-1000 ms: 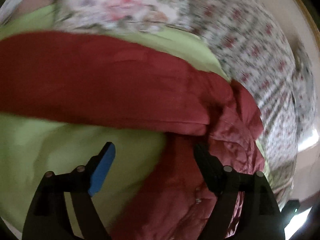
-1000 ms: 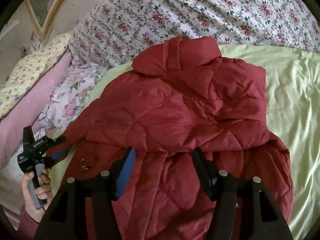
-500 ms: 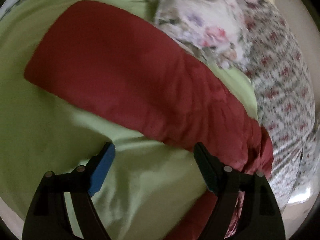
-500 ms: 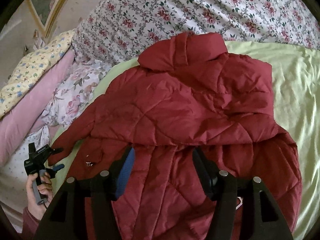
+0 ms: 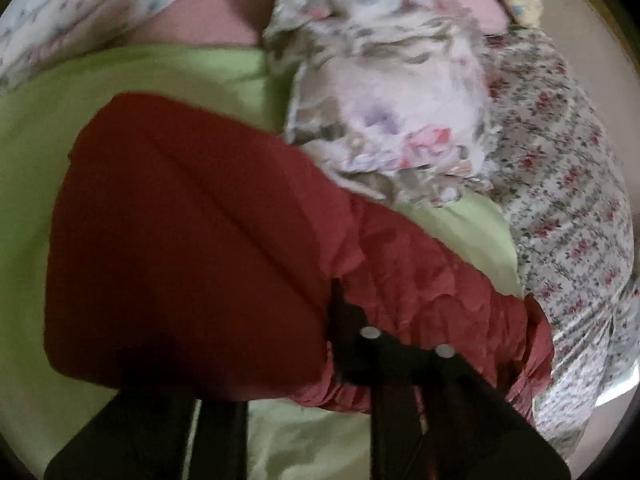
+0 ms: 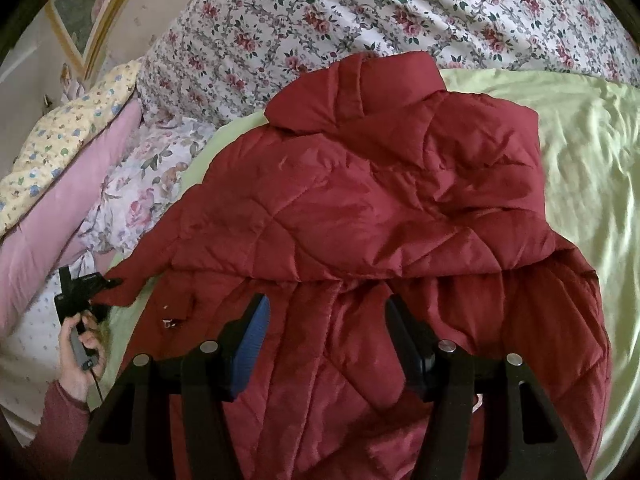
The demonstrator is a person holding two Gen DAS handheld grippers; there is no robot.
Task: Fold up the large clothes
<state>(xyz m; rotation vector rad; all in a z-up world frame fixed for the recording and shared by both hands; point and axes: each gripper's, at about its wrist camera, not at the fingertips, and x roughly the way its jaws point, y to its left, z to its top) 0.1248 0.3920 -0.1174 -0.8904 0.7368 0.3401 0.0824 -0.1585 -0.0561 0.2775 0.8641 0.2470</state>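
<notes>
Left gripper [image 6: 102, 286]: jaws are being held clamped on the sleeve end [image 5: 400, 320], at the jacket's left edge.
Right gripper [image 6: 324, 332]: jaws are being kept apart, hovering over the lower body panel; nothing gripped.
Jacket [image 6: 380, 216]: is lying flat on the green sheet [image 6: 580, 152]; collar is pointing away toward the floral bedding [image 6: 360, 8], hem toward the person; long axis running collar-to-hem.
Sleeve: is lying across that axis, out leftward.
Nearer hand: left; fold judged to be going inward, rightward over the body.
</notes>
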